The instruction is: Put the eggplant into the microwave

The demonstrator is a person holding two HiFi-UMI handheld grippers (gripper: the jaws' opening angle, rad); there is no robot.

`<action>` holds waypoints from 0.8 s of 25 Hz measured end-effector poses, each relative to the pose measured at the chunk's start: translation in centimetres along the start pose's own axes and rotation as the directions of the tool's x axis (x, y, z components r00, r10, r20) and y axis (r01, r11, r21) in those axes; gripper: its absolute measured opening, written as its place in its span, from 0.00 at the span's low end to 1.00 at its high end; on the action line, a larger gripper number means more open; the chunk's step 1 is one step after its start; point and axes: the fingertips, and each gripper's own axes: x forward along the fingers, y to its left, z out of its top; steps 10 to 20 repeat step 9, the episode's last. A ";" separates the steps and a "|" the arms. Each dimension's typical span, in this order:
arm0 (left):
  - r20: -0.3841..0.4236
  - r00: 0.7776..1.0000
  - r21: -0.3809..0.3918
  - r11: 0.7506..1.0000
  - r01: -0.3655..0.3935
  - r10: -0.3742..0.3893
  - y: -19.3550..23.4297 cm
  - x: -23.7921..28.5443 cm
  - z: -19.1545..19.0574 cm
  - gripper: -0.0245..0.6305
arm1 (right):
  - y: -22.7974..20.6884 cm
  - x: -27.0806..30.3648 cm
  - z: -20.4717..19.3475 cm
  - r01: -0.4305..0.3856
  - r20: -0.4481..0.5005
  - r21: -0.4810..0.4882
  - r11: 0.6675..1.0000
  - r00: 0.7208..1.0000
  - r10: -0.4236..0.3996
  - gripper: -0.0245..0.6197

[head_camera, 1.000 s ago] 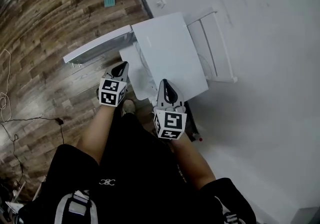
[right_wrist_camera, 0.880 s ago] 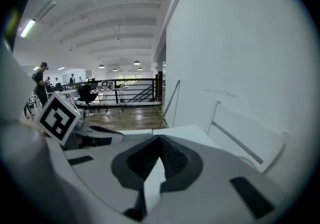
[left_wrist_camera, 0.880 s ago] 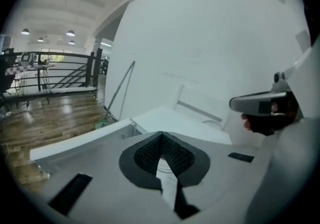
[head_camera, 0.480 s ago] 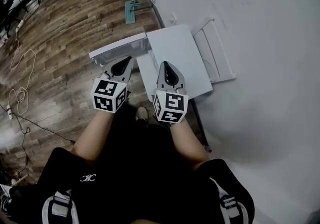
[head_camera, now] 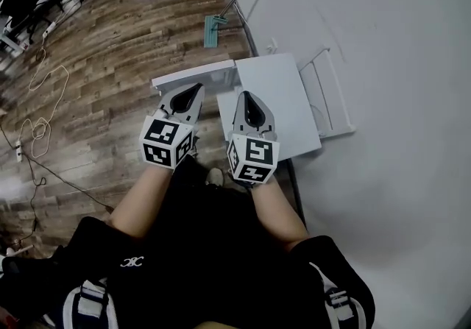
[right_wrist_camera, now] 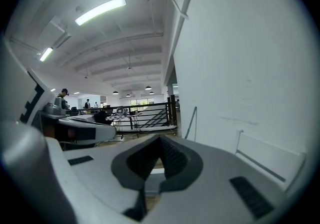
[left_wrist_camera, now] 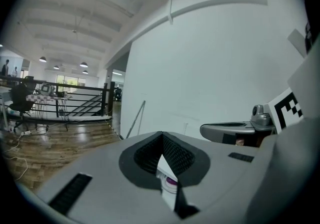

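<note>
The white microwave [head_camera: 278, 96] stands below me against the wall, its door [head_camera: 193, 74] swung open to the left. My left gripper [head_camera: 195, 89] hangs above the door, shut and empty. The right gripper [head_camera: 245, 94] is beside it over the microwave's front edge, jaws together with nothing in them. In the left gripper view the left gripper [left_wrist_camera: 161, 134] points nearly level at the white wall; a small purple patch [left_wrist_camera: 170, 181], perhaps the eggplant, shows on something white through the notch behind the pads. The right gripper [right_wrist_camera: 160, 138] also faces the wall.
A white wire frame [head_camera: 333, 92] leans on the wall right of the microwave. A long-handled mop [head_camera: 214, 28] lies on the wood floor beyond it. Cables [head_camera: 35, 120] trail over the floor at left. My legs fill the lower head view.
Both grippers have risen toward the camera, side by side and still shut. The microwave and its door now look smaller and lie farther below them.
</note>
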 end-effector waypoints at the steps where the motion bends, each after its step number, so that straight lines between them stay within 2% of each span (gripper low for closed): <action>1: 0.005 1.000 -0.008 1.000 -0.004 0.004 0.2 -0.2 0.0 0.04 | 0.3 0.1 0.0 -0.006 -0.001 -0.004 1.000 1.000 0.006 0.05; 9: 0.006 1.000 -0.044 0.999 -0.026 0.026 2.6 -1.3 -0.2 0.04 | 2.6 1.6 0.1 -0.034 -0.012 -0.020 0.999 0.999 0.034 0.05; 20: 0.006 1.000 -0.044 0.999 -0.026 0.026 2.6 -1.3 -0.2 0.04 | 2.6 1.6 0.1 -0.034 -0.012 -0.020 0.999 0.999 0.034 0.05</action>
